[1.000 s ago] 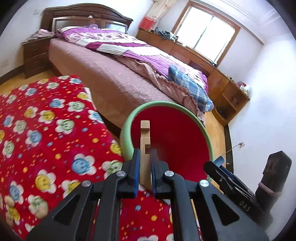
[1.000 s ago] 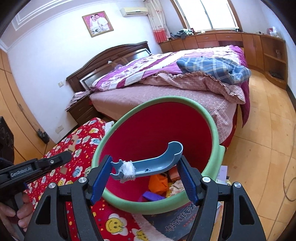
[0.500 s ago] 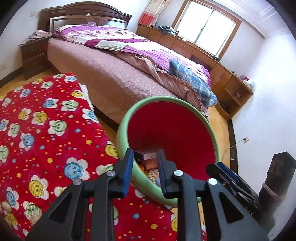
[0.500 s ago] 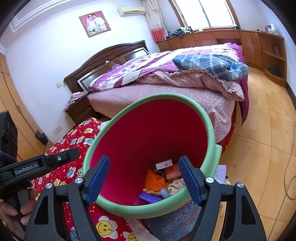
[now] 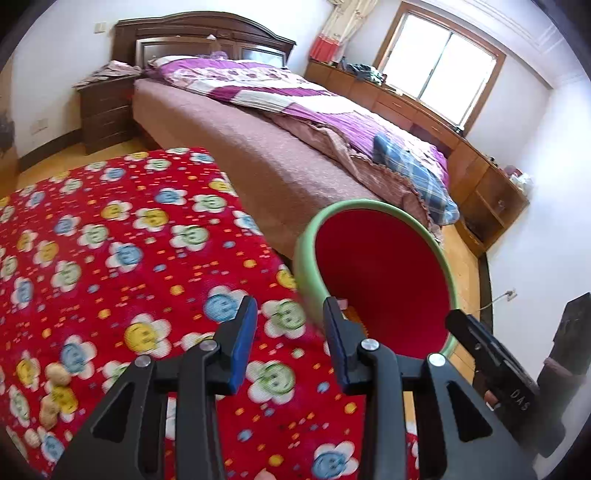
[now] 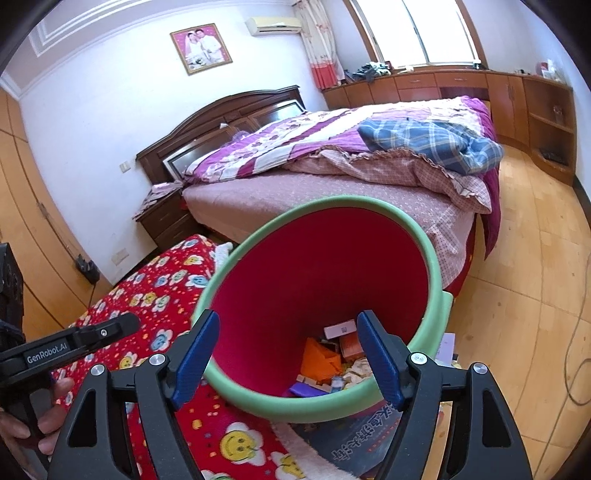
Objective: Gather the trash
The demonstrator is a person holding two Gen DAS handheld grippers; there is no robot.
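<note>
Several scraps already dropped in bin (image 6: pixel 436 280) beside desk (image 5: pixel 110 236). Left gripper (image 5: pixel 290 343) jaws, just opened, and right gripper (image 6: pixel 288 354) jaws wide: nothing held. Beige bits (image 5: pixel 55 387) on desk left to be collected.

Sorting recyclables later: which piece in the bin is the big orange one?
The folded orange piece lying low in the red bin, left of the small orange box and above the purple scrap.

White walls, wood plank floor (image 6: pixel 535 266). Dark-headboard bed (image 5: pixel 236 122) with purple quilt, nightstand (image 5: pixel 107 107) beside it. Low wooden cabinets (image 6: pixel 480 88) under bright window (image 5: pixel 443 62). Framed photo (image 6: pixel 201 48), AC unit (image 6: pixel 273 25).
</note>
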